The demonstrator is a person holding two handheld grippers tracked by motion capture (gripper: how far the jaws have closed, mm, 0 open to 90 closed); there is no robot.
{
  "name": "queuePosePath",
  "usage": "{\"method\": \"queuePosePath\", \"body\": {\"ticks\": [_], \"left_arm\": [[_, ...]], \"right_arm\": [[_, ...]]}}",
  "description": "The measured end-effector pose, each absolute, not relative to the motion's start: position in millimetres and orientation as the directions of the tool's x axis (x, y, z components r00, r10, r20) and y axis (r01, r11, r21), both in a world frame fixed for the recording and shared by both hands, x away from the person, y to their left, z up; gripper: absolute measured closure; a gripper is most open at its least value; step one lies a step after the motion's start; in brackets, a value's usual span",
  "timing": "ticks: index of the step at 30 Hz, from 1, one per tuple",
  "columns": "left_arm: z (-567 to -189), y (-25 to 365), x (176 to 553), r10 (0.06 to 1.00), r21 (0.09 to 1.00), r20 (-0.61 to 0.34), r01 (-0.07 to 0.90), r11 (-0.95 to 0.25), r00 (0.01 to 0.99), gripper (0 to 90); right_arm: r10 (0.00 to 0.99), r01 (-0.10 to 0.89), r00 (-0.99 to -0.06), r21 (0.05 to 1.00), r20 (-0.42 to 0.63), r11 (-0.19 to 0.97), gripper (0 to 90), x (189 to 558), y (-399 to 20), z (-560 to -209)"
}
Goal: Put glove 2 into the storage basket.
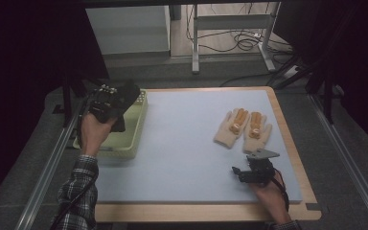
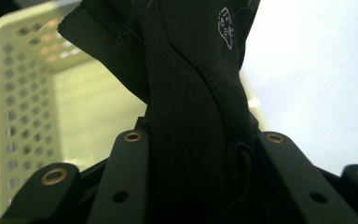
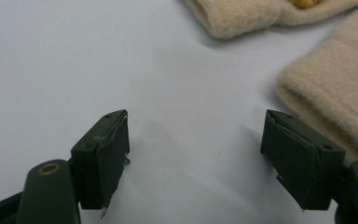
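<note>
A black glove (image 1: 127, 96) hangs over the pale green basket (image 1: 124, 143) at the table's left, with my left gripper (image 1: 110, 108) shut on it. In the left gripper view the black glove (image 2: 191, 93) stands up between the jaws of my left gripper (image 2: 204, 140), and the basket's perforated wall (image 2: 23, 93) lies behind it. Two beige knit gloves (image 1: 232, 127) (image 1: 258, 130) lie flat side by side on the blue mat at the right. My right gripper (image 1: 238, 174) rests just below them, open. In its own view my right gripper (image 3: 196, 140) holds nothing, and the beige cuffs (image 3: 261, 16) (image 3: 335, 88) lie ahead and to the right.
The blue mat (image 1: 187, 143) covers a wooden table (image 1: 201, 211) edged by metal rails. A white cabinet (image 1: 129, 28) and a metal frame with cables (image 1: 230, 38) stand on the floor beyond the table's far edge.
</note>
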State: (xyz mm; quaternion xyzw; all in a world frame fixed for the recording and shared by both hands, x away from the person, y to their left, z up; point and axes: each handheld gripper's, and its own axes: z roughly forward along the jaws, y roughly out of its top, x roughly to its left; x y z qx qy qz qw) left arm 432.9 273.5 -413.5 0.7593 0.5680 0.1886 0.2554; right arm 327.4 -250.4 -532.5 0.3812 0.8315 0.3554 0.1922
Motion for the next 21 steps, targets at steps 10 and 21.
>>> {"method": "queuePosePath", "body": {"ticks": [10, 21], "left_arm": [[-453, 320, 461, 0.988, 0.487, -0.002, 0.863, -0.134, 0.155, 67.4], [-499, 324, 491, 0.985, 0.29, 0.096, 0.943, -0.165, 0.143, 55.9]], "right_arm": [[0.77, 0.497, -0.636, 0.738, -0.048, 0.456, 23.2, 328, -250, -533], [0.77, 0.497, -0.636, 0.739, -0.047, 0.456, 23.0, 328, -250, -533]]}}
